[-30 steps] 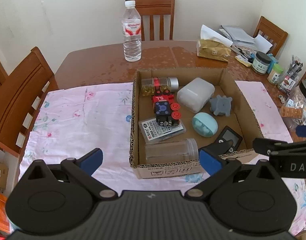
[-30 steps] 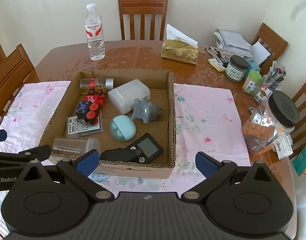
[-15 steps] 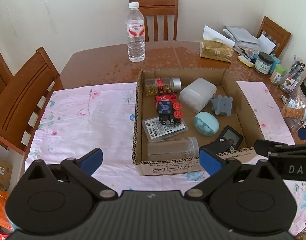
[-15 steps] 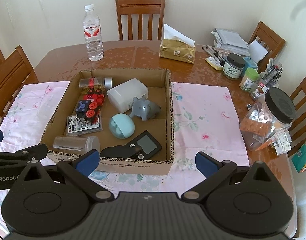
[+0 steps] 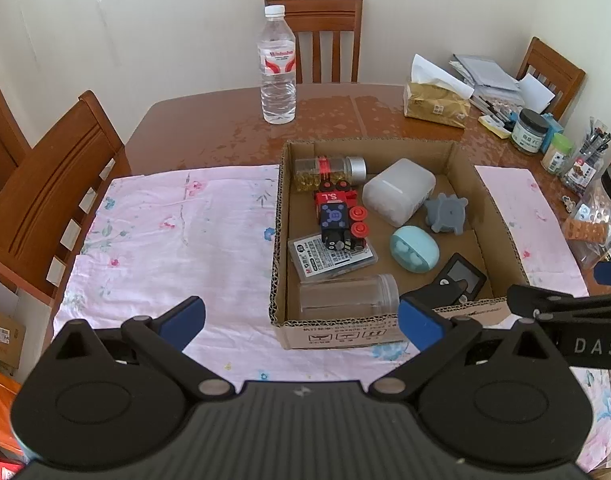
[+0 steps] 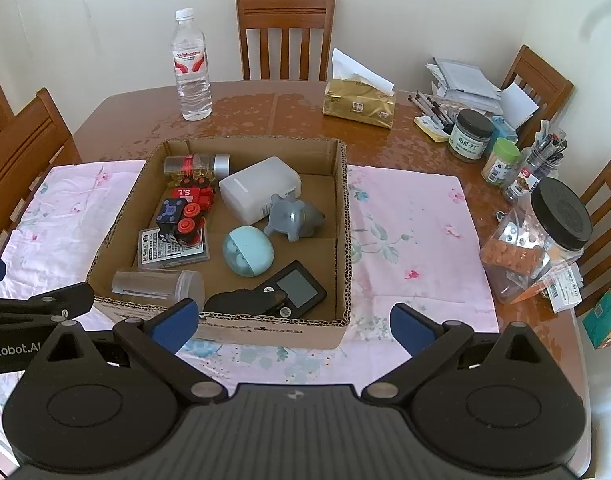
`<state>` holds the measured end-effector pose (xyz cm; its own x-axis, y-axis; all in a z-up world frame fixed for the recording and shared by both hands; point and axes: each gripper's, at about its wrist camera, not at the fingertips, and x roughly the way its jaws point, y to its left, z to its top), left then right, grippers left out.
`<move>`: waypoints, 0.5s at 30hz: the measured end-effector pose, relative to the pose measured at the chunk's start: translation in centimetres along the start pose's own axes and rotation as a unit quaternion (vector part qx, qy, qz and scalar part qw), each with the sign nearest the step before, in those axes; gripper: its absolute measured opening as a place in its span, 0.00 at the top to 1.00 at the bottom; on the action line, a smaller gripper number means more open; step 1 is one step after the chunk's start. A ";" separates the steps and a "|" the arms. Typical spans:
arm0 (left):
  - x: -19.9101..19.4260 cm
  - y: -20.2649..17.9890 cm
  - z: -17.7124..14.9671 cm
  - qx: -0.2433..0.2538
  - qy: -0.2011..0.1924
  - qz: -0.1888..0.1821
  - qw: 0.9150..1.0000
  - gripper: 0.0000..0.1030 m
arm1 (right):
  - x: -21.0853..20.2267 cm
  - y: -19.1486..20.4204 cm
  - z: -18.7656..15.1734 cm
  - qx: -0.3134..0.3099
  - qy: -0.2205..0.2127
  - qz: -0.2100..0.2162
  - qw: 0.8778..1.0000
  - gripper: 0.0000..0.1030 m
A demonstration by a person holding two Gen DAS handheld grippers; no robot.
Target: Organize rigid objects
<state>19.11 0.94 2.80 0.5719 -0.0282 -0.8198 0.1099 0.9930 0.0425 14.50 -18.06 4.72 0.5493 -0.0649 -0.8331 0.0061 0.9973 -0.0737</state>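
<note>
So the tabletop (image 6: pixel 297 120) is glossy brown wood with a pink floral cloth (image 6: pixel 405 224) spread across the near half. The cardboard box (image 6: pixel 341 240) sits right on that cloth. Further back on the bare wood there's a water bottle (image 6: pixel 191 68) standing upright and a gold tissue pack (image 6: pixel 359 106). The right edge is crowded: some jars, a pen holder, papers, and a big black-lidded clear jar (image 6: pixel 545 236).
</note>
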 end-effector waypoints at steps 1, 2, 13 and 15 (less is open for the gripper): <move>0.0 0.0 0.0 0.000 0.000 0.000 1.000 0.01 | 0.0 0.0 0.0 0.000 0.000 0.000 1.000 0.00; 0.0 0.0 0.0 0.000 0.000 0.000 1.000 0.01 | 0.0 0.0 0.0 0.001 0.000 0.000 1.000 0.00; 0.2 0.0 0.3 0.000 0.002 0.002 1.000 0.01 | 0.2 0.0 0.4 0.001 0.002 -0.002 1.000 0.00; 0.3 0.1 0.4 0.000 0.001 0.002 1.000 0.01 | 0.2 0.0 0.4 0.001 0.001 -0.003 1.000 0.00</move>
<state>19.62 0.96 2.76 0.5699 -0.0237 -0.8214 0.1069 0.9932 0.0455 14.94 -18.04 4.76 0.5484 -0.0703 -0.8333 0.0103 0.9969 -0.0774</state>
